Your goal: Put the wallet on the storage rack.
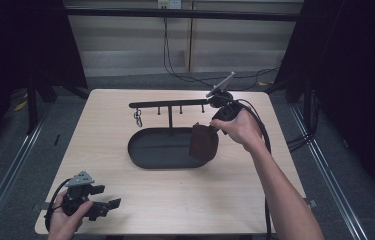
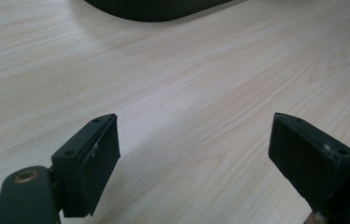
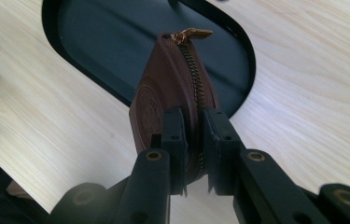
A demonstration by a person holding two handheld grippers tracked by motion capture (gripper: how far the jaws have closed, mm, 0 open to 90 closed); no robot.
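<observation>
- The right gripper (image 1: 214, 126), right of centre in the high view, is clamped on a brown zip pouch (image 1: 203, 142); in the right gripper view both pads pinch the pouch (image 3: 172, 98) by one end, either side of the zip.
- The pouch hangs over the right end of the black oval tray (image 1: 147, 155) at frame centre. Whether its lower edge touches the tray floor cannot be determined.
- The left gripper (image 1: 106, 206), at the lower left of the high view, has its jaws wide apart with nothing between them; in the left gripper view bare table (image 2: 186, 84) lies beneath.
- Risk, slip: the grip covers one narrow end only. A quick swing could probably pull the pouch out of the pads.
- Risk, missed placement: part of the pouch overhangs the tray rim (image 3: 247, 56). Released here, it may tip onto the table.
- Risk, collision: the hook rail (image 1: 167, 104) stands just above the tray in the frame. A raised hand could strike it.
- Tray contents: no loose item visible on the floor.
- Hook rail contents: one small metal item (image 1: 138, 118) hangs at its left end; the other pegs are bare.
</observation>
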